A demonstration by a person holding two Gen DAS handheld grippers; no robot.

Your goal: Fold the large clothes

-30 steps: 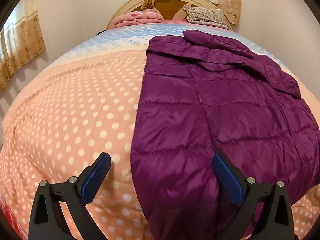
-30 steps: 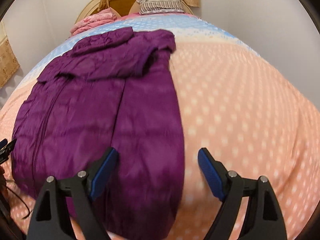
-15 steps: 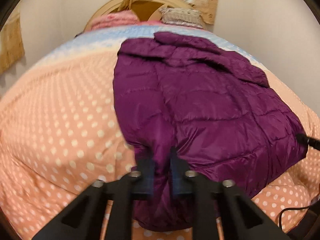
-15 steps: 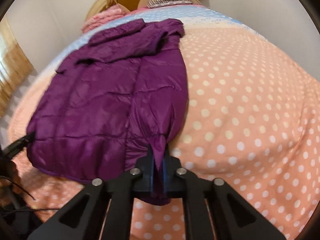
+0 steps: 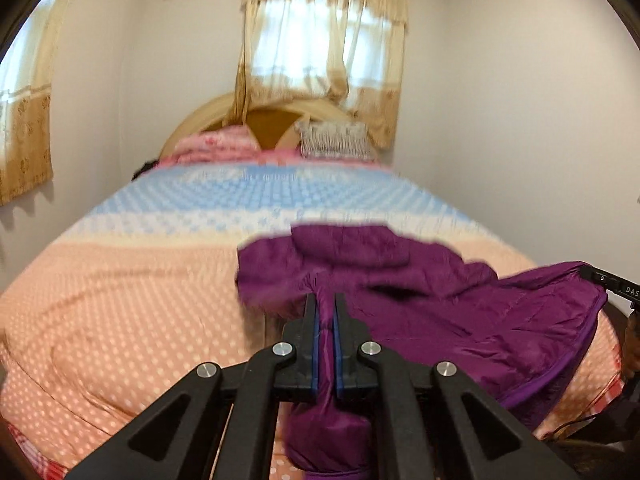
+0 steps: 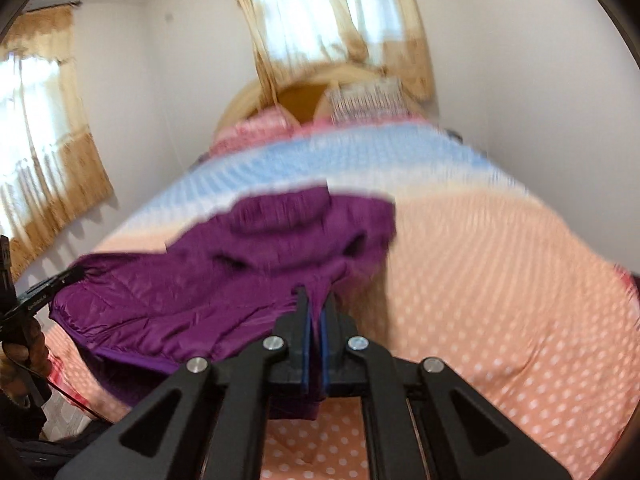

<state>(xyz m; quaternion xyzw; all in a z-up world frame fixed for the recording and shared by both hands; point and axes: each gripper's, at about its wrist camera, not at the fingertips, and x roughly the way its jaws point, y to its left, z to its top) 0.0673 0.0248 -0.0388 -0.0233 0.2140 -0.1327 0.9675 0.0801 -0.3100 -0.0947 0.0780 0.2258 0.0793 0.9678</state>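
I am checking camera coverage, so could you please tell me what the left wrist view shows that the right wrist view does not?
Only the left wrist view: the left tongs close up, shut on the purple jacket's hem.

Only the right wrist view: the right tongs close up, shut on the hem, and a hand gripping the other tool.

Both: the jacket lifted off the dotted bedspread, the headboard, and the curtained window.

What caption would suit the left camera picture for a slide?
Left tool clamped on the hem of a purple puffer jacket, lifting it off a polka-dot bedspread.
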